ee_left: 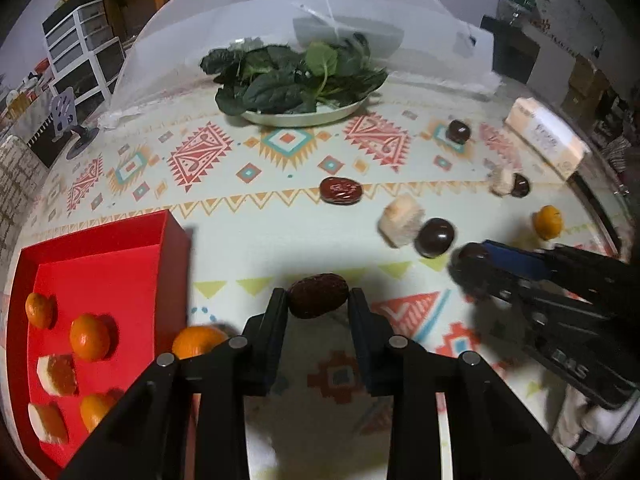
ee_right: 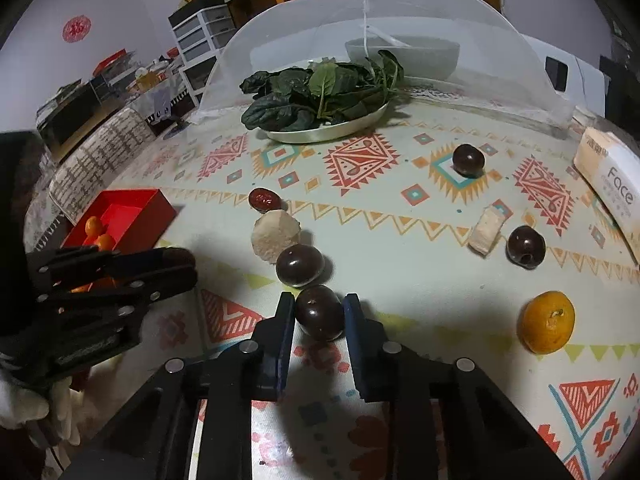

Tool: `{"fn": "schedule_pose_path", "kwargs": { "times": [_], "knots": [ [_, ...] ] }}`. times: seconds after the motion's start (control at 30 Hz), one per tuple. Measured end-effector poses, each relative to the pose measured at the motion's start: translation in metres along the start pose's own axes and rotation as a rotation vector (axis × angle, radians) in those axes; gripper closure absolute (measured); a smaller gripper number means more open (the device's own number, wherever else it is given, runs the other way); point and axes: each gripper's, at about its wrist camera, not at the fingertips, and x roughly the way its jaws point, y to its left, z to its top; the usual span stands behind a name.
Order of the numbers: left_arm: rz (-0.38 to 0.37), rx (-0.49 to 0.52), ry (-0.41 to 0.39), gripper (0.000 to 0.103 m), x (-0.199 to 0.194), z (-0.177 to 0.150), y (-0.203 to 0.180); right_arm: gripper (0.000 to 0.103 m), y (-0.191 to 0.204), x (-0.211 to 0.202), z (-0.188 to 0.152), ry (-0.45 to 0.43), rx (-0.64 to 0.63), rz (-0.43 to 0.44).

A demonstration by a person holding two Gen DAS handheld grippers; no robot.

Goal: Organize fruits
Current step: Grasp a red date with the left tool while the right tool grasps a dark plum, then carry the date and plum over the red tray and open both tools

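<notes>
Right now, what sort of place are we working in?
Most likely a home dining or living area: a table with a patterned tablecloth, a mesh food cover beside a plate of leafy greens, and plastic storage drawers along the wall.

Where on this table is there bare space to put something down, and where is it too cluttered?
Bare cloth lies between the red box and the plate of greens, and in the right wrist view between the orange and the right gripper. It is crowded around the dark fruits and pale chunks mid-table.
</notes>
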Motion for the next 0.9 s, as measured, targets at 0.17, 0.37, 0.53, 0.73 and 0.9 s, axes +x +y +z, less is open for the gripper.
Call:
{"fn": "schedule_pose_path", "kwargs": {
  "times": [0.17, 0.37, 0.53, 0.73, 0.9],
  "knots": [
    [-0.038, -0.04, -0.066, 0.073, -0.035, -0.012, 0.003, 0.077, 0.002, -0.012, -0.004, -0.019, 0.01, 0.018],
    [-0.073, -0.128, -0.152, 0.073, -0.074, -0.031, 0.021, 0.077, 0.005, -0.037, -0.011, -0.051, 0.037, 0.062],
    [-0.081, -0.236, -0.194, 0.073, -0.097, -0.052, 0.056, 0.077, 0.021, -0.055, -0.013, -0.068, 0.031, 0.092],
    [-0.017, -0.391, -0.232, 0.073, -0.114, -0.088, 0.119, 0.077, 0.067, -0.062, -0.011, -0.072, -0.031, 0.139],
    [0.05, -0.481, -0.242, 0.073, -0.119, -0.112, 0.165, 0.077, 0.114, -0.053, -0.007, -0.047, -0.082, 0.207]
  ]
}}
